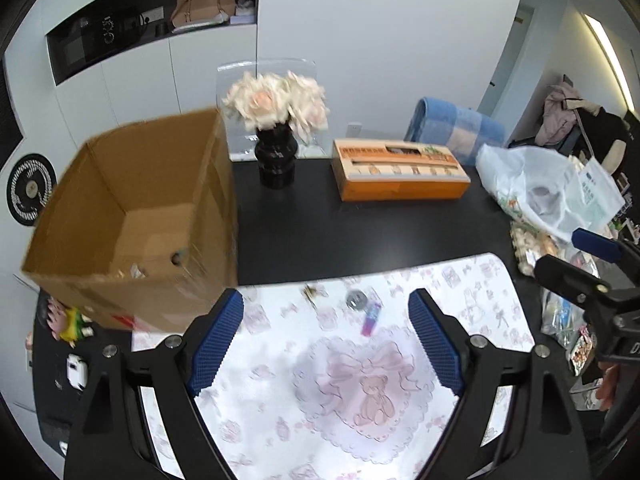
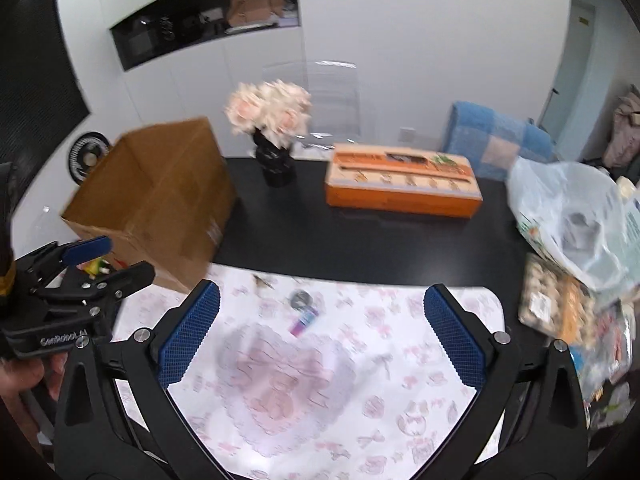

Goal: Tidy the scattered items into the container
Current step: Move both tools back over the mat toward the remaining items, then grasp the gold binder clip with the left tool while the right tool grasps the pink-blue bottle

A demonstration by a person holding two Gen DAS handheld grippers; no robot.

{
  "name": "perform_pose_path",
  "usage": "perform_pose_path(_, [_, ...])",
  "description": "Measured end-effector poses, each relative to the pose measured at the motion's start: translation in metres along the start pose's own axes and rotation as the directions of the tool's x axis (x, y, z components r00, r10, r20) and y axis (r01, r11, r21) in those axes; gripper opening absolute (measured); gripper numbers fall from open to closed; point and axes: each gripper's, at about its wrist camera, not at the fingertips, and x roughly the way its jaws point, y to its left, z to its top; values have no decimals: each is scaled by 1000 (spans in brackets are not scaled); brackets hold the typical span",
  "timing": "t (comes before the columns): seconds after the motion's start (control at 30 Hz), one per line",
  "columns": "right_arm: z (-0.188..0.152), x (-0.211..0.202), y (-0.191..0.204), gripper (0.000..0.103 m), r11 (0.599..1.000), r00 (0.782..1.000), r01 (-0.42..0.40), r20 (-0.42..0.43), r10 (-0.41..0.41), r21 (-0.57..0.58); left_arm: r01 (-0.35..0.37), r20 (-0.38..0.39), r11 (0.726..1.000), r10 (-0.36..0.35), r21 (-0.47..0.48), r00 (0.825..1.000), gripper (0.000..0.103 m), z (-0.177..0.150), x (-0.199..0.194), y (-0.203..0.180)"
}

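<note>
An open cardboard box stands at the left of the black table, with a few small things on its floor. On the pink-patterned white mat lie a small round metal item, a purple-pink tube and a small brown clip-like piece. My left gripper hovers open just short of them, with nothing between its fingers. In the right wrist view the box, round item, tube and brown piece lie ahead of my open, empty right gripper.
A black vase of pale roses, an orange tissue box and a white plastic bag stand behind the mat. Snack packets crowd the right edge. A small toy figure and a white object lie left of the box.
</note>
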Motion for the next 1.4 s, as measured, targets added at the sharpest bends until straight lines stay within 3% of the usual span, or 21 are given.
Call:
perform_pose_path(0.17, [-30,15,-2,103,1000,999,-1,-42,1,7,21,-52,999,-23,-41,998,83,-32,25,-7])
perform_pose_path(0.57, [-58,66,-5,103,998,994,-10,-111,17,56,-55,-111,995,46,-78,993,82,-69,74,-2])
perform_pose_path(0.67, [-65,87,-6,103,997,989,-22,-142,32,69,-65,-130,995,55,-72,990,70,-71,92,0])
perform_pose_path(0.93, [-77,144,-3,103,998,975,-27,-218,38,57,-43,-203,993,19,-112,979,70,-64,153,16])
perform_pose_path(1.03, [-79,164,-1,103,998,969,-39,-242,51,53,-54,-228,993,30,-103,973,57,-55,173,17])
perform_pose_path(1.2, [-81,197,3,102,997,959,-52,-275,63,50,-67,-257,995,47,-69,965,57,-48,205,16])
perform_pose_path(1.23, [-81,203,4,101,997,958,-52,-280,64,48,-65,-264,995,44,-72,964,54,-47,211,17])
perform_pose_path(1.27, [-81,210,6,100,998,956,-52,-286,62,42,-64,-271,995,41,-76,962,45,-47,217,19])
perform_pose_path(1.4, [-82,235,13,97,998,951,-55,-303,60,25,-68,-298,995,45,-68,953,41,-46,239,22])
